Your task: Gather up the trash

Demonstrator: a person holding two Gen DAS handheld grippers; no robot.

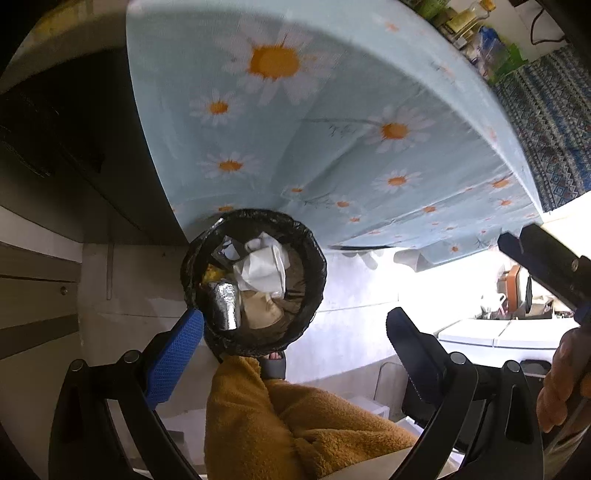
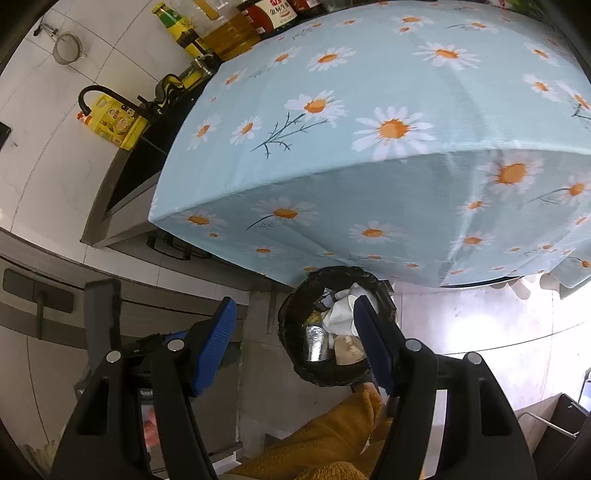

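A small bin with a black liner point(image 1: 317, 258) stands on the floor beside the table; it also shows in the right wrist view point(image 2: 288, 325). Inside lie crumpled white paper point(image 1: 264, 267), a silver foil packet point(image 1: 225, 306) and brownish scraps. My left gripper point(image 1: 295, 332) is open and empty, above the bin's near rim. My right gripper point(image 2: 295, 321) is open and empty, above the bin's left side; its right finger point(image 2: 373, 343) hides part of the contents. The right gripper also shows at the right edge of the left wrist view point(image 1: 546, 266).
A table with a light blue daisy cloth point(image 2: 369, 129) overhangs the bin. Bottles point(image 2: 225, 33) and a yellow box point(image 2: 114, 122) stand on the dark counter at left. Grey cabinet drawers point(image 2: 44, 295) are below. My mustard-clad leg point(image 1: 295, 424) is near the bin.
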